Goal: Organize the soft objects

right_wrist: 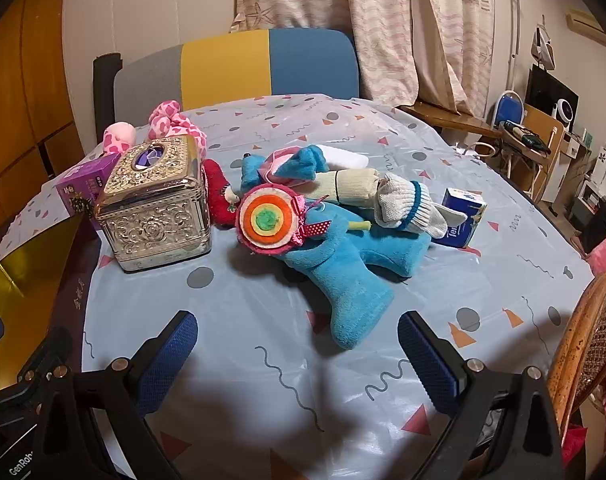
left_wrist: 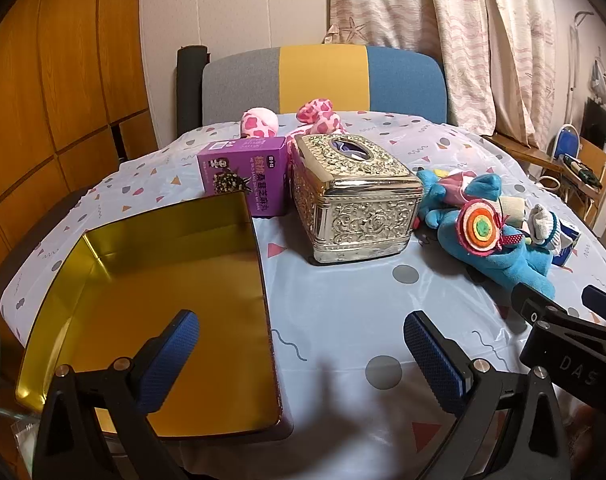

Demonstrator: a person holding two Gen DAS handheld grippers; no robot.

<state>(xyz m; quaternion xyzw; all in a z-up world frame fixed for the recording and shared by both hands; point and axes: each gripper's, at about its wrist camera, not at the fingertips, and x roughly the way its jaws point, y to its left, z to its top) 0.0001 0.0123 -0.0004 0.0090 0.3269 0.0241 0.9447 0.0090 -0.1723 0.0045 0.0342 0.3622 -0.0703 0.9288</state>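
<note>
A blue plush toy [right_wrist: 343, 268] lies mid-table with a round felt lollipop [right_wrist: 269, 220] on it, a white knit sock [right_wrist: 403, 204] and a cream glove [right_wrist: 351, 184] beside it, and a small red plush [right_wrist: 219, 196] behind. The blue plush also shows in the left wrist view [left_wrist: 515, 260]. A pink spotted plush [left_wrist: 315, 114] lies at the far edge. An open gold tin [left_wrist: 163, 320] sits at the left. My left gripper [left_wrist: 301, 354] is open and empty over the tin's right rim. My right gripper [right_wrist: 297, 352] is open and empty just short of the blue plush.
An ornate silver tissue box [left_wrist: 355, 204] and a purple carton [left_wrist: 243, 172] stand behind the tin. A blue tissue pack [right_wrist: 463, 216] lies right of the sock. A colour-block chair [left_wrist: 323, 80] is behind the table [left_wrist: 343, 312]; a wicker chair [right_wrist: 591, 340] is at the right.
</note>
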